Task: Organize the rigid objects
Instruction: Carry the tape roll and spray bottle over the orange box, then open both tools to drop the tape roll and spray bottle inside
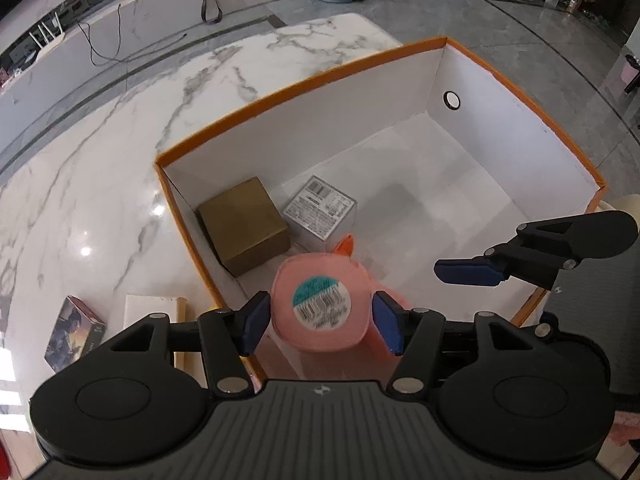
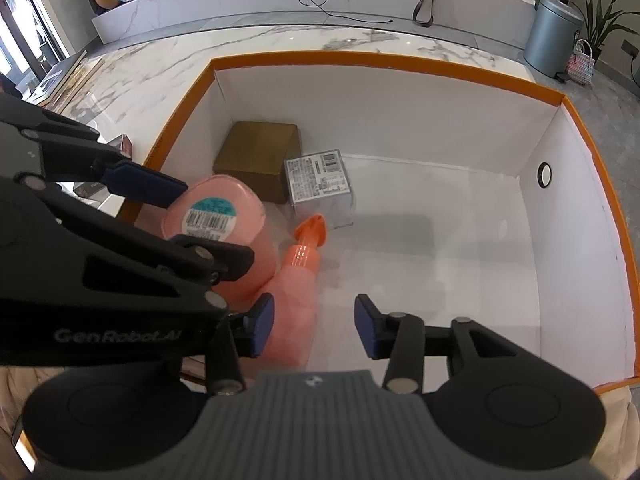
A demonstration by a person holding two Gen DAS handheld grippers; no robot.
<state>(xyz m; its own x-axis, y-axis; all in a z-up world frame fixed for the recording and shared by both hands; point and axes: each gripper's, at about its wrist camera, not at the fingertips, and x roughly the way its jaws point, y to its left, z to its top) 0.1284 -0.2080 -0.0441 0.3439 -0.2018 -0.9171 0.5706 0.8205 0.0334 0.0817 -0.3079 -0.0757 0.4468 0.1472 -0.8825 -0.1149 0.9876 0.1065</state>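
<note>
Left tongs straddle the pink bottle w/ its barcode label facing up; blue pads sit just beside its sides, small gaps visible, so no grip. Right tongs part open, nothing pinched; left pad close to a second pink bottle w/ orange cap lying on the box floor. Both bottles are inside the orange-rimmed white box, near its close corner. Further in: a gold-brown box against the wall, a clear labelled cube just beside it. Box sits on the marble table; a printed carton & a cream block lie outside it.
</note>
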